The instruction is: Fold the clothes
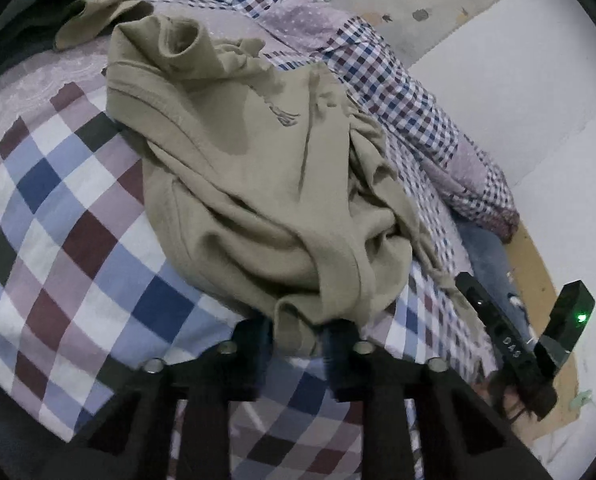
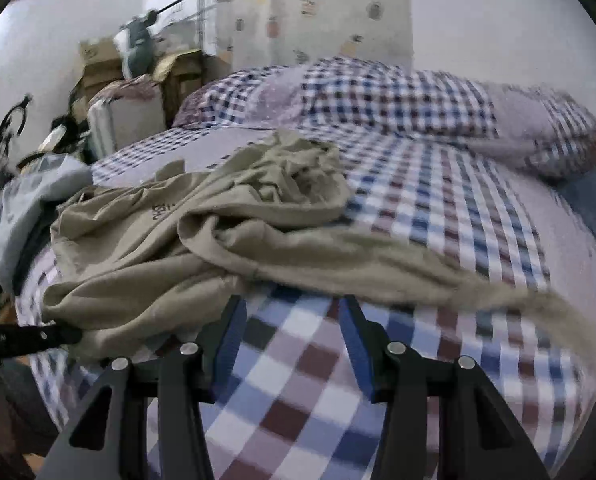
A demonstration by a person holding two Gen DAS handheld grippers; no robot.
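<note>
A crumpled beige garment (image 1: 238,168) lies heaped on the checked bedsheet (image 1: 58,220). My left gripper (image 1: 298,336) sits at the heap's near edge, shut on a fold of the beige cloth that fills the gap between its fingers. In the right wrist view the beige garment (image 2: 218,232) spreads across the left and middle, with a long strip trailing right. My right gripper (image 2: 292,308) hovers open over the bare checked sheet (image 2: 298,380), just short of the garment's near edge, with nothing between its blue pads. Its black housing (image 1: 509,344), with a green light, shows at the right of the left wrist view.
A small-check quilt and pillows (image 2: 397,104) are piled along the back of the bed. A grey-blue garment (image 2: 30,208) lies at the bed's left edge. Cardboard boxes and a suitcase (image 2: 126,112) stand behind it. Blue denim (image 1: 485,256) lies by the white wall (image 1: 517,100).
</note>
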